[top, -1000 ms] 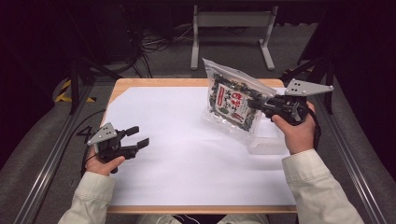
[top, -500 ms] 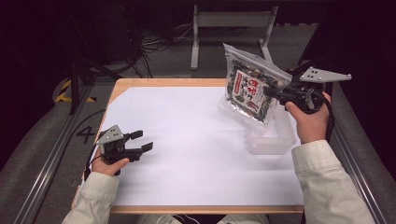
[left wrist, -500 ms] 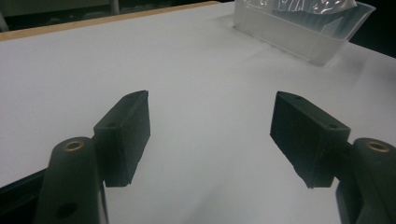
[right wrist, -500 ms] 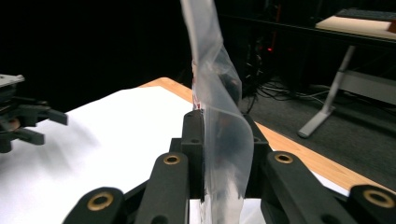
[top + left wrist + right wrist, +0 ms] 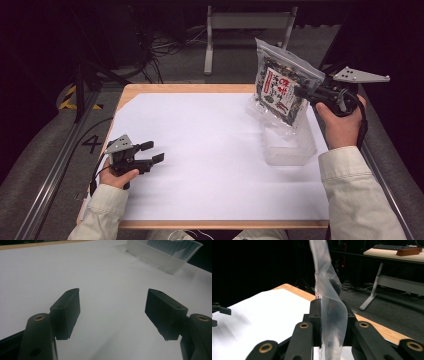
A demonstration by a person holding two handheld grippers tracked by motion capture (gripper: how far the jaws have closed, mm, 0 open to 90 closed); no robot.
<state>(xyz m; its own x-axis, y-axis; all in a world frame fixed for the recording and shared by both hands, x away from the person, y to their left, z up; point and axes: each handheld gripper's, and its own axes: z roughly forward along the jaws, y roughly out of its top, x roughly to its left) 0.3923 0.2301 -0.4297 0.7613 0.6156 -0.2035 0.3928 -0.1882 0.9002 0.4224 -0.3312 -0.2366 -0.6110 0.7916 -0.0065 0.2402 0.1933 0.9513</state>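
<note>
Right gripper [image 5: 303,93] was clamped on the snack bag [image 5: 280,90] at upper right, held above the clear bin [image 5: 290,150]; best lowered straight in, while left gripper [image 5: 152,152] sat wide open and empty at lower left

In the right gripper view the bag [image 5: 329,305] runs off the top edge, its print unreadable edge-on, and its lower end hides behind the jaws.
</note>
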